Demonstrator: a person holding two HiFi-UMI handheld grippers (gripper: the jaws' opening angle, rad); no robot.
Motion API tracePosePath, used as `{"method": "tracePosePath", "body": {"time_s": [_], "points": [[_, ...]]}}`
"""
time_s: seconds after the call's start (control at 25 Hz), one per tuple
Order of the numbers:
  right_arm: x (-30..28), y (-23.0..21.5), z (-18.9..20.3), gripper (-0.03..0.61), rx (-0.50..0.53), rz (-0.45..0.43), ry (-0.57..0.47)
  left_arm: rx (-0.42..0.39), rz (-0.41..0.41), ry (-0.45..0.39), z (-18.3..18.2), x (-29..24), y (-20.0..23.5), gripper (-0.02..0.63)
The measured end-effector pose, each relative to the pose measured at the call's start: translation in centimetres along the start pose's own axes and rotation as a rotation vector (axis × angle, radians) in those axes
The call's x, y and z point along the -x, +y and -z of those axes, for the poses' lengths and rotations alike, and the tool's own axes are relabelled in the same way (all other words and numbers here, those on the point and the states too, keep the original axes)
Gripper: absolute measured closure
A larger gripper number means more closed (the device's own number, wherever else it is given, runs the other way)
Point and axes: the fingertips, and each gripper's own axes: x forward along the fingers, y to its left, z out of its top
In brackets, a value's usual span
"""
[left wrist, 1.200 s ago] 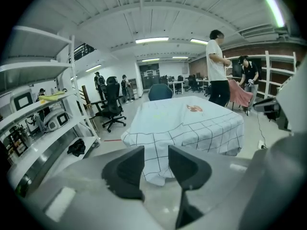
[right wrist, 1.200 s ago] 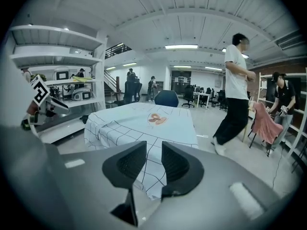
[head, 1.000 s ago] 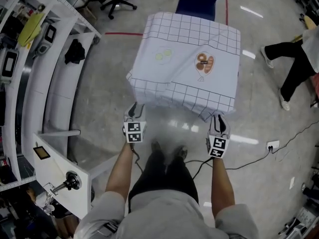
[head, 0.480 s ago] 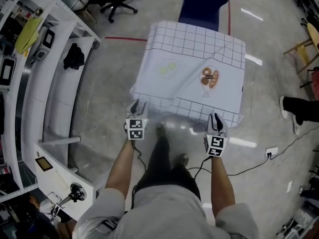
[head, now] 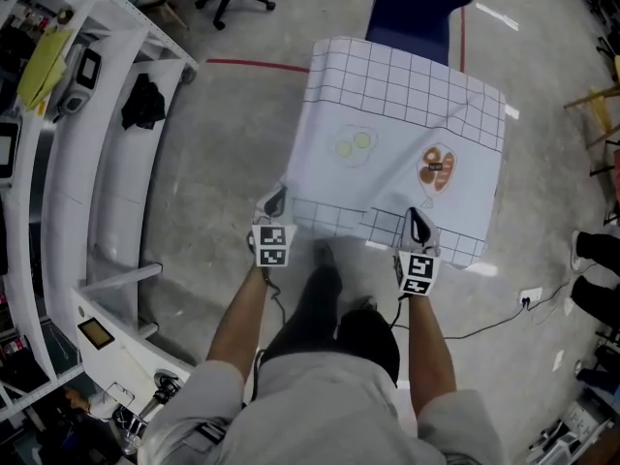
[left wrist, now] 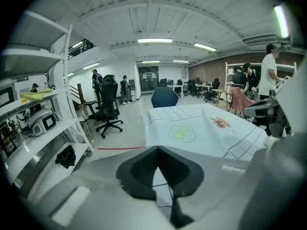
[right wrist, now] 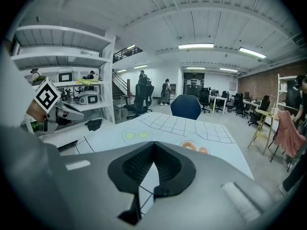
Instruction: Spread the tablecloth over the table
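We see the white tablecloth with a black grid border draped over the table, covering its top and hanging down the sides, so the table itself stays hidden beneath it. Two green printed circles and an orange-brown printed motif mark its plain middle. The near edge is uneven, with a fold of the gridded border turned up towards the right.

We hold the left tool at the near-left corner of the tablecloth. Its jaws have just been closing and now meet at the tips, with the gridded edge of the cloth showing between them in the left gripper view.

The right tool sits at the near edge, by the turned-up fold. Its jaws are also pressed together, and a strip of the cloth runs between them in the right gripper view.

A dark blue chair stands at the far side of the table. White shelving runs along the left, with a black garment lying on it.
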Motion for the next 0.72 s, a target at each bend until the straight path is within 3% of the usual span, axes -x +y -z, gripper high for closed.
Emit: {"method": "tracePosePath", "body": {"time_s": [0.12,0.32,0.52,0.72], "points": [[-1.4,1.6,-0.3,0.572,0.007,-0.033,0.012,0.001,0.014,0.038,1.2,-0.6,1.1,0.594],[-3.5,4.8,0.2,0.572,0.032,-0.131,0.040,0.085,0.027,0.129,4.1,-1.5,4.5,0.592],[-4.5,7.2,1.6,0.572,0.066,-0.204,0.079,0.048,0.132,0.201,6.4,-1.7,4.4,0.594],[-6.2,8.9,0.8,0.572,0.049,-0.170,0.079,0.030,0.207,0.243,7.8,-2.9,5.1,0.592]]}}
